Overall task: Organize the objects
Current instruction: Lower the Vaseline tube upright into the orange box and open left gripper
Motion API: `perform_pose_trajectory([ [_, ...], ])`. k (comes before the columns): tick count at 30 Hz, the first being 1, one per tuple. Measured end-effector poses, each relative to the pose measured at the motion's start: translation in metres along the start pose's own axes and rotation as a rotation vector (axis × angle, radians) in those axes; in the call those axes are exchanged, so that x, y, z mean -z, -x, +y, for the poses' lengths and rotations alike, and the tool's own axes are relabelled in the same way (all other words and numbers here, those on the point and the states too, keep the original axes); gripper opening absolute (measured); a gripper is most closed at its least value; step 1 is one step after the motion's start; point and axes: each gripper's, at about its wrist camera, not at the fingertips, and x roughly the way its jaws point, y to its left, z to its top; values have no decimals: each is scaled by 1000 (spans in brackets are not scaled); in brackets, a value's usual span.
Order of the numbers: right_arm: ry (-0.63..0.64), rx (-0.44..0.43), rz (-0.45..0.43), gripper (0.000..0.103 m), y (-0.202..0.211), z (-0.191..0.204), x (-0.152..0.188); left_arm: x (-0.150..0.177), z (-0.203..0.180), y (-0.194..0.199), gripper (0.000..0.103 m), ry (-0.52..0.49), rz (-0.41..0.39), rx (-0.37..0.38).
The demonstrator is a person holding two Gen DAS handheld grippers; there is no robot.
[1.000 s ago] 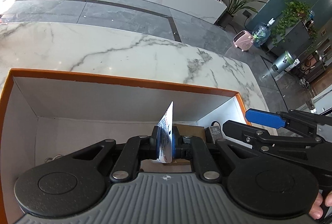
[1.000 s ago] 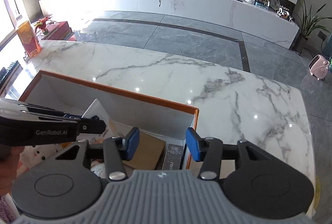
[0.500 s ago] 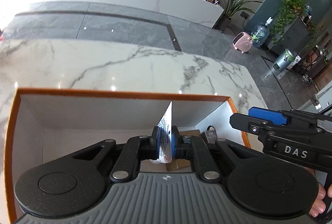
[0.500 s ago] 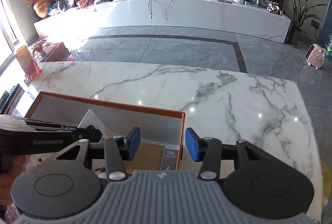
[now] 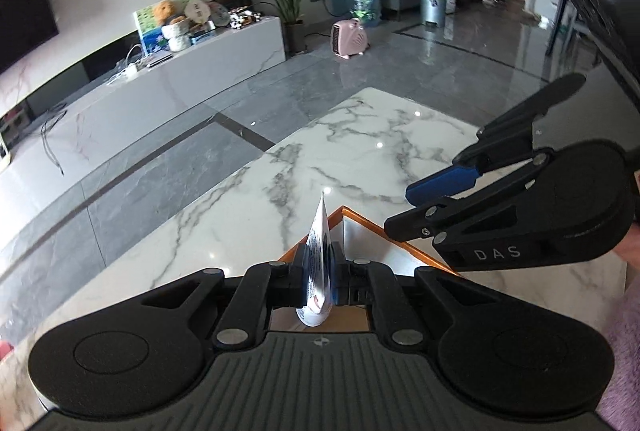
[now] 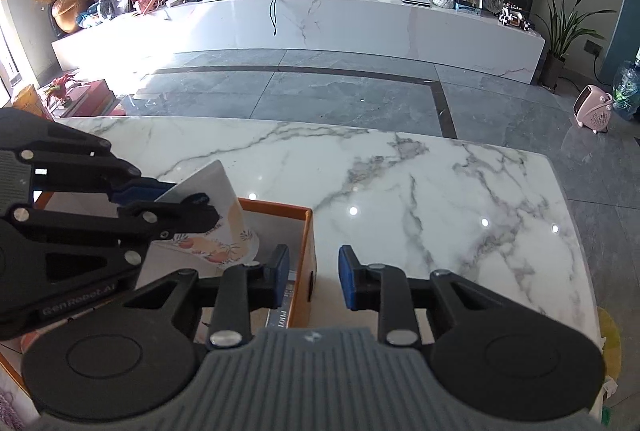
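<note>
Left wrist view: the left gripper (image 5: 318, 273) is closed tight on a thin white packet (image 5: 319, 263) with blue print, which stands on edge between the pads and rises to a point above them. Behind the packet lies one corner of an orange-rimmed box (image 5: 362, 221) with white inner walls, resting on a white marble table (image 5: 352, 147). To the right, the right gripper (image 5: 424, 205) hangs over the box corner, one blue pad showing.

Right wrist view: at far left the left gripper (image 6: 182, 201) grips the same packet (image 6: 212, 215), seen here broadside, white with orange and pink flower print, held above the box (image 6: 306, 251). At centre the right gripper (image 6: 312, 281) is wide open and holds nothing; its left blue pad lies over the box interior, its right pad over the table (image 6: 400, 191), so that the box's orange right wall runs between them. A dark flat object lies on the box floor under the left pad; what it is cannot be told.
</note>
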Motion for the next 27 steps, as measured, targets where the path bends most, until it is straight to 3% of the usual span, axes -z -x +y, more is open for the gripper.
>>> perform_pose_trajectory([
  [4, -4, 0, 8, 28, -1, -4, 3, 3, -10, -5, 11, -44, 21, 4],
  [8, -19, -11, 8, 28, -1, -5, 6, 7, 2, 10, 11, 110, 37, 25],
  [12, -26, -17, 10, 29, -3, -4, 8, 12, 2, 30, 11, 126, 20, 102],
  [17, -30, -29, 2, 29, 2, -2, 10, 13, -8, 33, 11, 146, 96, 63],
  [22, -26, -29, -6, 29, 6, 0, 12, 22, -5, 32, 11, 307, 149, 21],
  [27, -21, -29, -10, 28, 10, 2, 16, 36, 11, 29, 11, 564, 144, -28],
])
